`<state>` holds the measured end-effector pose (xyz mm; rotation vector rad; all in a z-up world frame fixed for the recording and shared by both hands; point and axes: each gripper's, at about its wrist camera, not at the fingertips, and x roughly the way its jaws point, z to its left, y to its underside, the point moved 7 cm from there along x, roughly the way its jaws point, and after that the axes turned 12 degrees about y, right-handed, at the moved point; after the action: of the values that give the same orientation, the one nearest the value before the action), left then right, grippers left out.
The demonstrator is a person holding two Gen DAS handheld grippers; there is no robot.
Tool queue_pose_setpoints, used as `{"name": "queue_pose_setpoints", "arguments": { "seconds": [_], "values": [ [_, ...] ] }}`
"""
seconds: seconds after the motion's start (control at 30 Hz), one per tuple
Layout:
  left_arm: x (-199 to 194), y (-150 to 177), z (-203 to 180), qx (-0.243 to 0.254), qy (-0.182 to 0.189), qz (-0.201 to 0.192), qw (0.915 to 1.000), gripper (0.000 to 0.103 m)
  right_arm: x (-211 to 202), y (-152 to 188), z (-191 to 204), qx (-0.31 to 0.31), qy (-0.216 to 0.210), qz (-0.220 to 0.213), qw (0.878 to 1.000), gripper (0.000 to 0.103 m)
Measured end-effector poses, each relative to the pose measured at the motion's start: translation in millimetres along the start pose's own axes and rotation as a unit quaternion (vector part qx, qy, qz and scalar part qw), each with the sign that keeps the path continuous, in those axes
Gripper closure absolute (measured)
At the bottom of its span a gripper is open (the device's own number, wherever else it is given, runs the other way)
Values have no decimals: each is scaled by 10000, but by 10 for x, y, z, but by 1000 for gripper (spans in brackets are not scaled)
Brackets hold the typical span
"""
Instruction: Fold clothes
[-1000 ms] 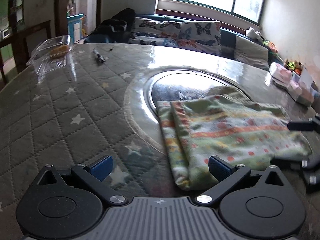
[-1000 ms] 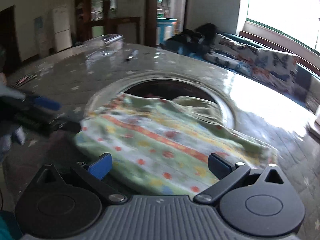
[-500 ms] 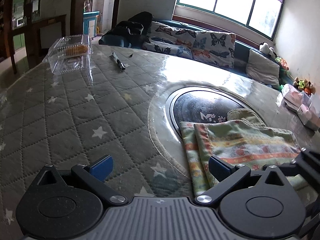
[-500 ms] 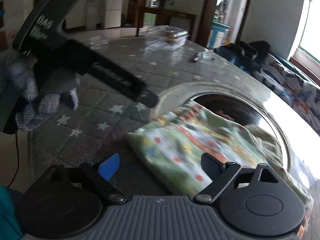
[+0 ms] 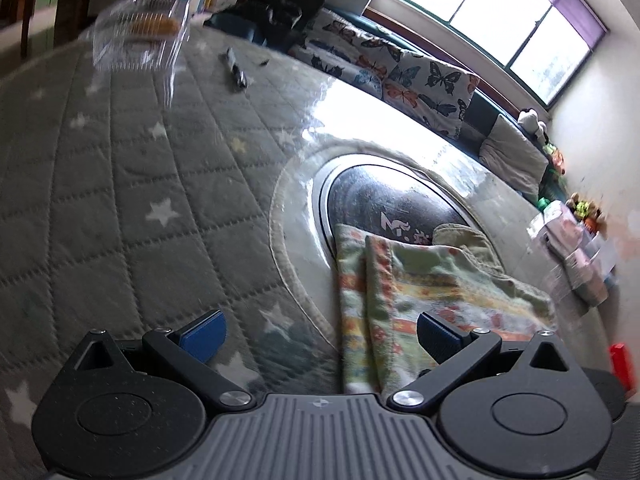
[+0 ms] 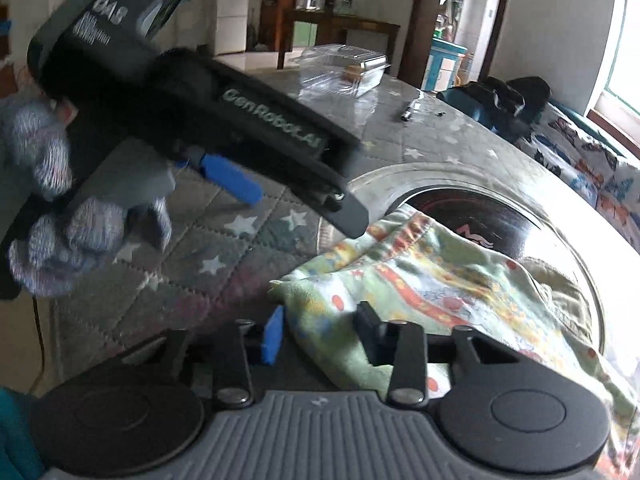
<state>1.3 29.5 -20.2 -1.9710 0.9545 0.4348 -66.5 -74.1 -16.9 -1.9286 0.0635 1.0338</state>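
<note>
Left gripper (image 5: 318, 334) jaws wide apart, right gripper (image 6: 320, 330) jaws narrowed

A round table (image 5: 120, 184) under a quilted, star-printed cover fills the frame. On it: folded floral cloth (image 5: 420, 292) lower right, clear plastic container (image 5: 136, 36) upper left, a pen-like object (image 5: 236, 70) beside it.

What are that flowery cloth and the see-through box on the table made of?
The cloth looks like soft printed cotton or fleece: matte, limp, rumpled. The box seems to be thin clear plastic: glossy, creased, with food showing through.
</note>
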Motion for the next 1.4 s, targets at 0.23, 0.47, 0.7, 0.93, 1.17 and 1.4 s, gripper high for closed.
{"name": "queue_pose_setpoints", "arguments": {
  "seconds": [0.23, 0.47, 0.7, 0.93, 1.17, 1.4],
  "values": [
    [30, 0, -76, -370, 257, 84, 9990, 0, -135, -70, -151, 592, -203, -203, 9978, 89],
    [120, -2, -161, -1074, 603, 152, 9923, 0, -331, -118, -311, 1023, -276, -426, 9935, 92],
    [301, -23, -283, -1308, 900, 216, 9871, 4, -446, -93, -400, 1194, -317, -534, 9909, 92],
    [441, 3, -240, -1523, 1079, 269, 9821, 58, -470, -11, -445, 1262, -382, -505, 9900, 90],
    [439, 27, -165, -1445, 1053, 283, 9835, 77, -508, 185, -855, 1786, -32, -408, 9831, 76],
    [454, 17, -184, -1345, 1007, 279, 9854, 77, -545, 659, -1726, 2571, 1146, -78, 9595, 53]
  ]
}}
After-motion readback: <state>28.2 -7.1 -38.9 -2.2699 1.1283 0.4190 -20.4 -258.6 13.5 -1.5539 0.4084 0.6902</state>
